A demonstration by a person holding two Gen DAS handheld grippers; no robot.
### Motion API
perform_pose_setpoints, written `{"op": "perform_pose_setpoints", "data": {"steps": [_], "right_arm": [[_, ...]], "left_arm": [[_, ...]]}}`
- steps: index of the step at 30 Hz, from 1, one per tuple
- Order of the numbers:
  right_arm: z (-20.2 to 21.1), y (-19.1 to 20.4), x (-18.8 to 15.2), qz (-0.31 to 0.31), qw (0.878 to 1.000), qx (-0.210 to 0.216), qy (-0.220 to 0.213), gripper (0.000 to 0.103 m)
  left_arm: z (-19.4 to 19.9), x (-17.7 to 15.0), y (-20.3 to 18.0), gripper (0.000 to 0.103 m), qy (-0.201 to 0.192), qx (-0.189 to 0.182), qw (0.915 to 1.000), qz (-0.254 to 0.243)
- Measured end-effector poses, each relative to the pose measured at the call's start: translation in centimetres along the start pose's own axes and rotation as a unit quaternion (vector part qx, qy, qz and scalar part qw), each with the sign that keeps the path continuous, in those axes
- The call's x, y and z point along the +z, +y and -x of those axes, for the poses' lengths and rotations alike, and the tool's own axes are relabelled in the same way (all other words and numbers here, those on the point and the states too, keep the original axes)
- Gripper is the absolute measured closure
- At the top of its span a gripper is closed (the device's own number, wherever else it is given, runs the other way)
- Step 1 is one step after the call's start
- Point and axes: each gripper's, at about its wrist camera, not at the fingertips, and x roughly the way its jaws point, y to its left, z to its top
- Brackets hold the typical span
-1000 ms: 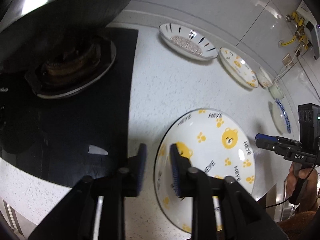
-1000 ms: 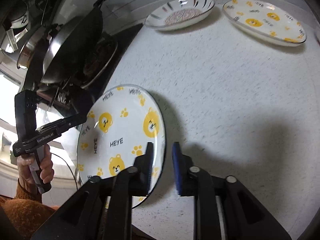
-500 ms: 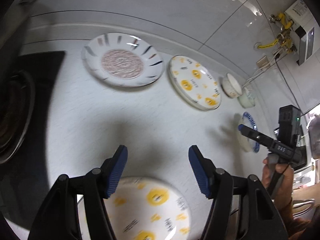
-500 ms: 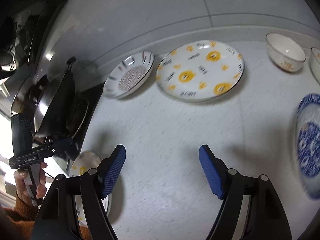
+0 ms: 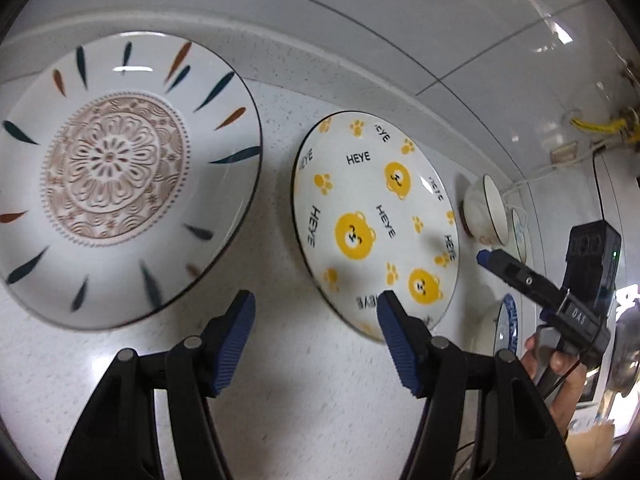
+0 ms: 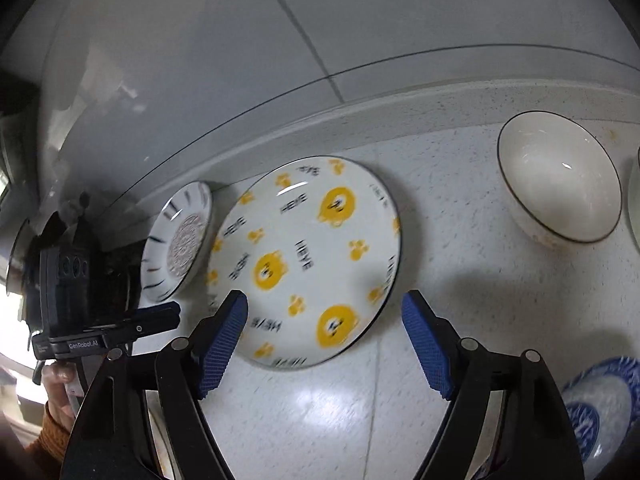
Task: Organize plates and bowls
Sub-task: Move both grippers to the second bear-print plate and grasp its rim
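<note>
A white plate with yellow bears and "HEYE" lettering lies on the speckled counter; it also shows in the right wrist view. A mandala plate with leaf marks lies to its left, seen also in the right wrist view. My left gripper is open and empty, between the two plates' near edges. My right gripper is open and empty, just above the bear plate's near edge. A white bowl sits to the right.
A blue patterned plate lies at the lower right, also in the left wrist view. The tiled wall rises behind the counter. A second bowl's rim shows at the right edge.
Both grippers opened, let go of the near bear plate and moved forward to the plates at the back. The stove and pan left the left view.
</note>
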Motion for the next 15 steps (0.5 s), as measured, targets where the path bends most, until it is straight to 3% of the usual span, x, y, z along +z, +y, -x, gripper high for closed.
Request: {"op": "perform_pose_setpoints", "data": {"steps": [8, 11, 13, 15], "right_arm": [[-3.8, -2.2, 1.5, -0.022, 0.999, -0.009, 0.026, 0.034], [-4.5, -2.5, 1.9, -0.022, 0.999, -0.013, 0.029, 0.043], [-5.2, -2.9, 2.2, -0.029, 0.999, -0.017, 0.032, 0.057], [-5.7, -3.4, 2.5, -0.037, 0.999, -0.015, 0.036, 0.068]], "left_arm": [[-2.9, 2.4, -1.0, 0.043, 0.003, -0.003, 0.9999, 0.017], [-3.3, 2.6, -1.5, 0.044, -0.003, 0.003, 0.9999, 0.015], [-3.5, 2.6, -1.6, 0.044, -0.007, 0.005, 0.9998, 0.017], [-3.6, 2.7, -1.6, 0.053, -0.009, 0.012, 0.9996, 0.025]]}}
